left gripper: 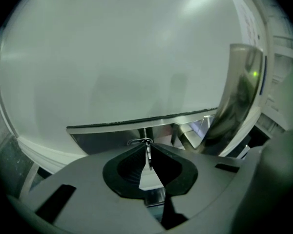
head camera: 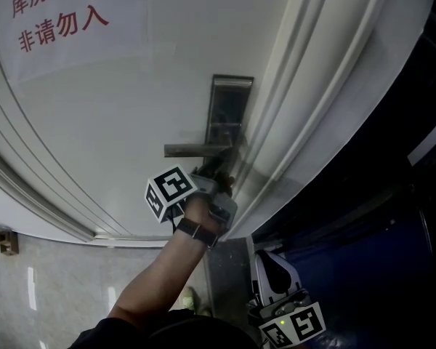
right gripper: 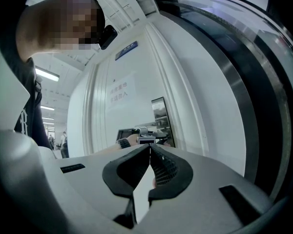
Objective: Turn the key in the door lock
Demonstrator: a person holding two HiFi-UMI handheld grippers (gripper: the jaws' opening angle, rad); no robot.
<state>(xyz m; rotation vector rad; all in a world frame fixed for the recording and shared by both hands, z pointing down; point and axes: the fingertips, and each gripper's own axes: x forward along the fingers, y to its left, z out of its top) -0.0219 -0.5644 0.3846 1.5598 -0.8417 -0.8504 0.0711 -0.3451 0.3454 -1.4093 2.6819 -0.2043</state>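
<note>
Left gripper [left gripper: 147,149] clamping key [left gripper: 149,161] under door handle [head camera: 196,150], right gripper [right gripper: 149,152] closed, empty

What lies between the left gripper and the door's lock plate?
A key, held in the shut left gripper under the handle; the left gripper view shows it.

Keyhole: hidden behind my left gripper [head camera: 224,182] | key [left gripper: 148,155]: only a sliver shows between my jaws | right gripper [head camera: 270,267]: cut by bottom edge

Pale glossy floor tiles [head camera: 58,275] lower left, white panelled wall [right gripper: 200,96], strip ceiling lights [right gripper: 46,74] lit down the corridor.
</note>
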